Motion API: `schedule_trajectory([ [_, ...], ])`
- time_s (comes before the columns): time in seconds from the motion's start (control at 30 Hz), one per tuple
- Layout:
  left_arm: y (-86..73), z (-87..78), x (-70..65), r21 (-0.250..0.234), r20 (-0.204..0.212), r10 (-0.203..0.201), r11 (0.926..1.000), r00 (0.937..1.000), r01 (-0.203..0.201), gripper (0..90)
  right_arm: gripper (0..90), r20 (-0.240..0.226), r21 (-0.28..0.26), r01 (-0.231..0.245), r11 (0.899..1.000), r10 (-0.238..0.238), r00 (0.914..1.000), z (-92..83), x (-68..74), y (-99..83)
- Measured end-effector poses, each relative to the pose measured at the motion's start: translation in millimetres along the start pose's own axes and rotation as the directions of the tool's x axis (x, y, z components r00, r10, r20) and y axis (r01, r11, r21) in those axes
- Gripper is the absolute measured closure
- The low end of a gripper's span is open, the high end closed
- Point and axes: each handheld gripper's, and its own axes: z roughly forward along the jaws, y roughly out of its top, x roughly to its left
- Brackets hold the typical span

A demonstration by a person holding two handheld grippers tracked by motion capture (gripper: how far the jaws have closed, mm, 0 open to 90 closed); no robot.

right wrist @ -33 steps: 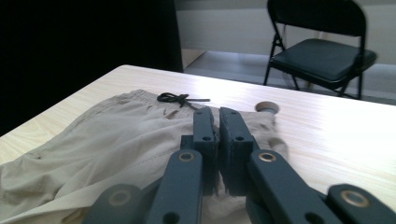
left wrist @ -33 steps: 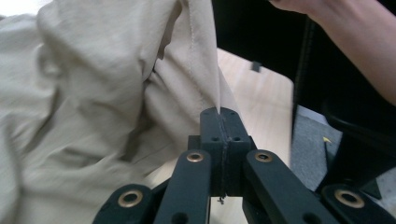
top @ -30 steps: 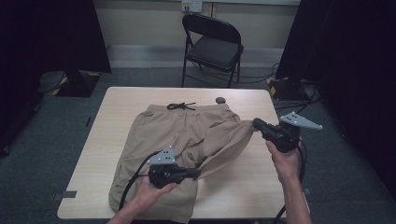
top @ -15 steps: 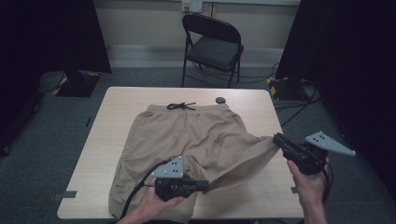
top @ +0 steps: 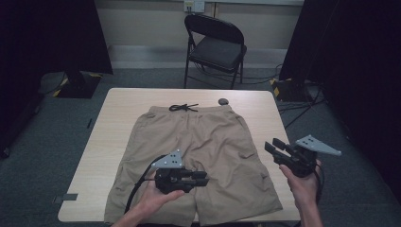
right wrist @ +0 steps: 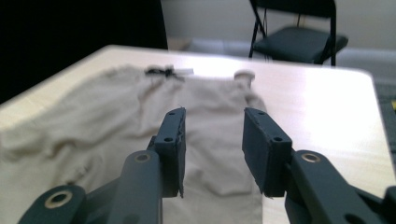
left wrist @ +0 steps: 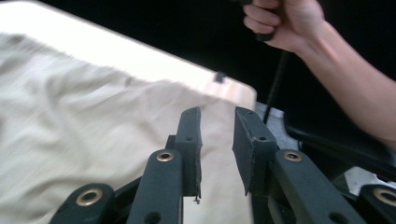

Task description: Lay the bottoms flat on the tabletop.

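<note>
Khaki shorts (top: 198, 156) lay flat across the worktop (top: 118, 109) at the centre of the high view, left gripper (top: 201, 178) over the lower middle, right gripper (top: 274, 145) off the right edge. Left gripper view showed its jaws apart above cloth; right gripper view showed jaws apart, drawstring (right wrist: 161, 71) upper left.

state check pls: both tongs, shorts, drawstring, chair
Left tongs: open, nothing between the jaws, over the shorts.
Right tongs: open, empty, held off the table's right edge.
Shorts: spread flat on the table, waistband at the far side.
Drawstring: tied in a bow at the waistband.
Chair: unfolded, upright beyond the table, seat bare.
</note>
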Motion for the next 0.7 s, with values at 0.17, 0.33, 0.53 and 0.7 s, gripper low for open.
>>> schedule_trajectory([
  [0.17, -17.2, -9.8, 21.7, 0.019, -0.051, -0.053, 0.9983, 0.9973, 0.054, 72.2, 74.4, -0.016, 0.13, -0.011, 0.991, 0.013, 0.9998, 36.0, -5.0, -28.2],
  [0.33, -31.2, -25.6, 44.2, 0.044, -0.12, -0.101, 0.9933, 0.9876, 0.107, 72.3, 77.1, -0.029, 0.269, 0.001, 0.963, 0.007, 0.9996, 64.3, -7.6, -61.3],
  [0.53, -43.9, -51.7, 70.5, 0.029, -0.207, -0.165, 0.9842, 0.9644, 0.174, 68.8, 73.1, 0.012, 0.374, 0.025, 0.927, -0.031, 0.9994, 81.1, -13.9, -80.9],
  [0.7, -49.3, -75.3, 85.6, 0.004, -0.256, -0.201, 0.9779, 0.9455, 0.209, 66.1, 66.2, 0.027, 0.386, 0.007, 0.922, -0.019, 0.9995, 79.7, -25.2, -91.4],
])
